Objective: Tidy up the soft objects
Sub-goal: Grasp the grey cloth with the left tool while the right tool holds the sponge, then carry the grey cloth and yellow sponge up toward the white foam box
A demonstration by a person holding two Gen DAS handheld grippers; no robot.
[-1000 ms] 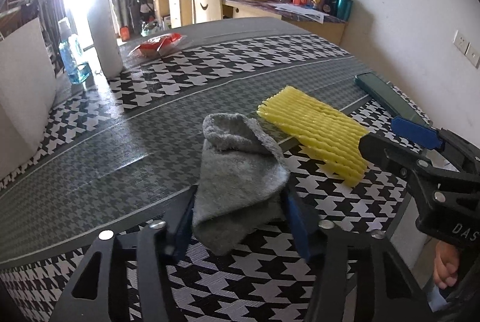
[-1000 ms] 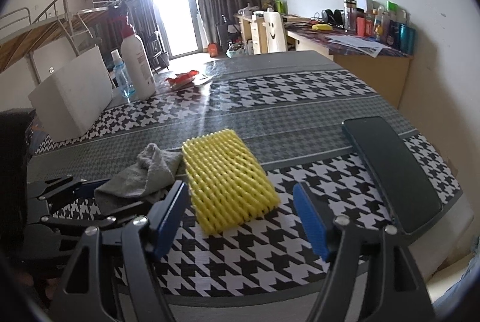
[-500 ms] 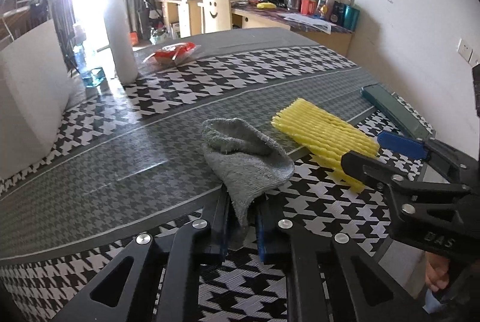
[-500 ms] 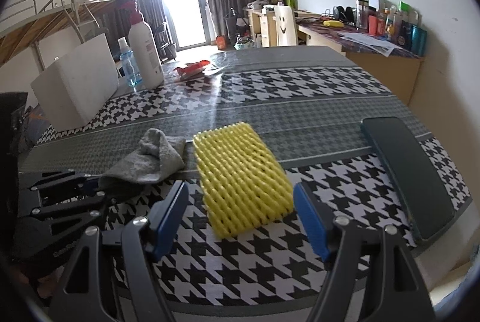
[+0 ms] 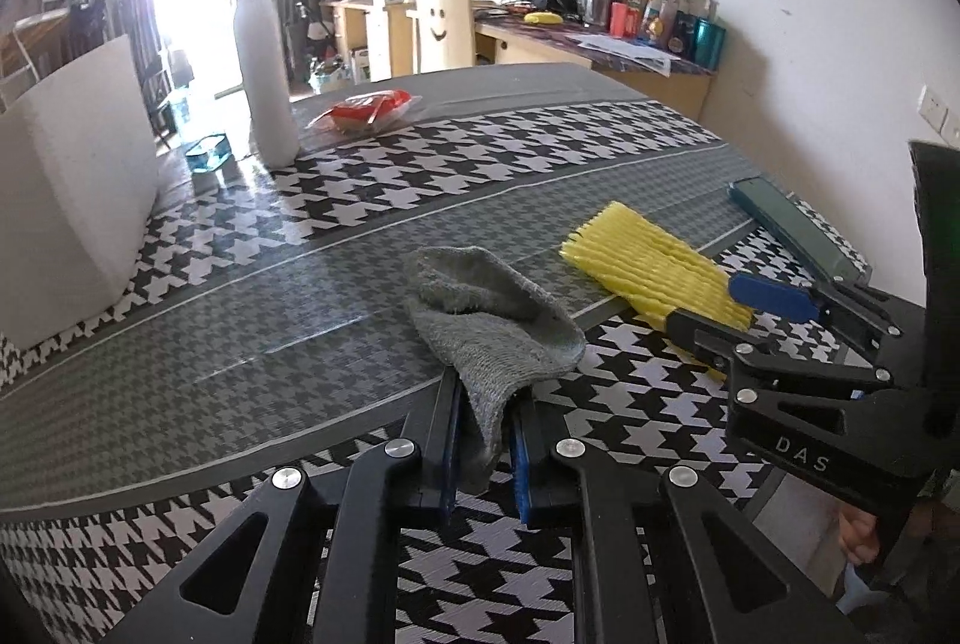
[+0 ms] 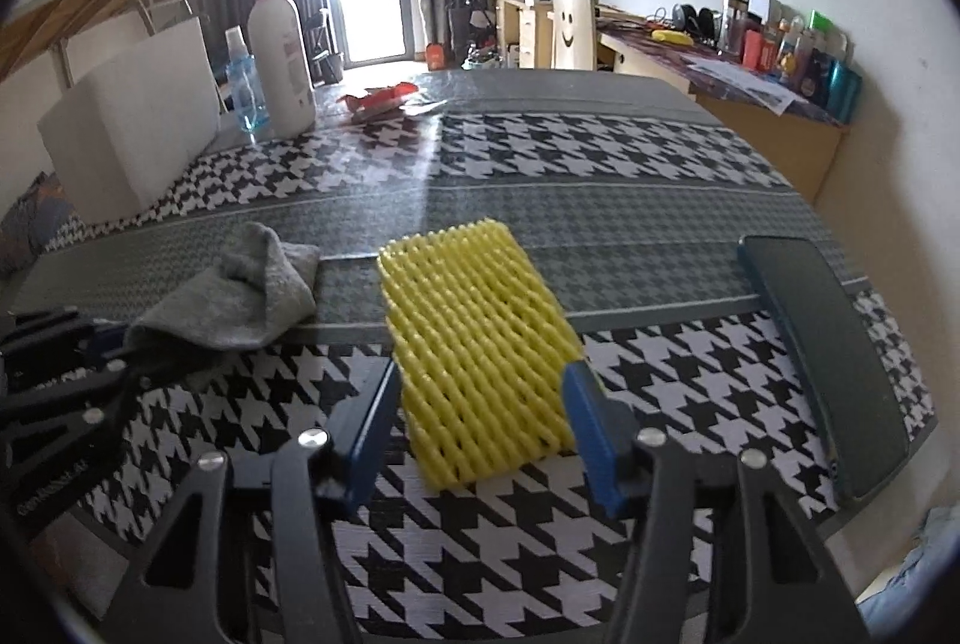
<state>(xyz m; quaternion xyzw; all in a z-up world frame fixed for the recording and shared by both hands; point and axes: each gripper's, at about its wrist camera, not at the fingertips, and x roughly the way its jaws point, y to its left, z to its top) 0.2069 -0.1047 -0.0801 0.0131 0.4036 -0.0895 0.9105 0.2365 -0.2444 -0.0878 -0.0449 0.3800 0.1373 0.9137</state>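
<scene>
A crumpled grey cloth (image 5: 492, 320) lies on the houndstooth table (image 5: 300, 296). My left gripper (image 5: 486, 395) is shut on the cloth's near end, which is pinched between the blue pads. The cloth (image 6: 240, 296) and the left gripper (image 6: 90, 344) also show at the left of the right wrist view. To the right lies a yellow foam net (image 6: 474, 320), flat on the table. My right gripper (image 6: 480, 380) straddles its near end and its jaws are closing. The net sits between the pads, undeformed, and the right pad is just at its edge. The left wrist view shows the right gripper (image 5: 708, 302) over the net (image 5: 642, 260).
A dark green flat case (image 6: 828, 344) lies near the table's right edge. At the back left stand a white block (image 6: 132, 134), a tall white bottle (image 6: 282, 62) and a small blue bottle (image 6: 243, 86). A red packet (image 6: 378, 98) lies behind them. The table's front edge is close.
My left jaws closed on the grey cloth's near end. My right gripper moved forward until the yellow net's near end lay between its jaws, and the jaws narrowed.
</scene>
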